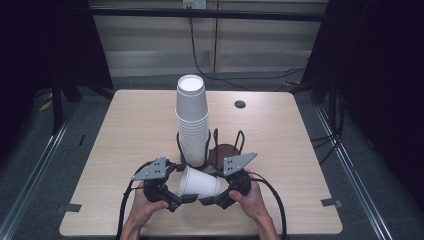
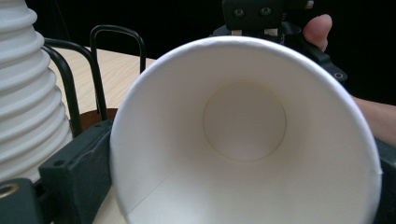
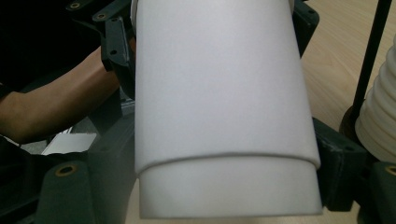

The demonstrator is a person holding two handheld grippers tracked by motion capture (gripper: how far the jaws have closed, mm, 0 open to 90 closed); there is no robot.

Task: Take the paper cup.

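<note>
A white paper cup (image 1: 199,184) lies on its side between my two grippers, just above the table's front edge. Its mouth faces the left gripper (image 1: 174,198) and its base faces the right gripper (image 1: 216,199). From the left gripper (image 2: 233,186) I look straight into the cup (image 2: 243,140), with a black jaw on each side of the rim. The right gripper (image 3: 224,186) clamps the cup's wall (image 3: 219,93). A curved edge crosses that wall, so it may be two nested cups. A tall stack of white cups (image 1: 192,125) stands just behind.
The stack sits in a black wire holder (image 1: 239,140) on a round brown base (image 1: 225,150) at the table's middle. A dark round hole (image 1: 240,104) lies at the back of the wooden table (image 1: 130,130). Cables trail from both grippers toward the person's hands.
</note>
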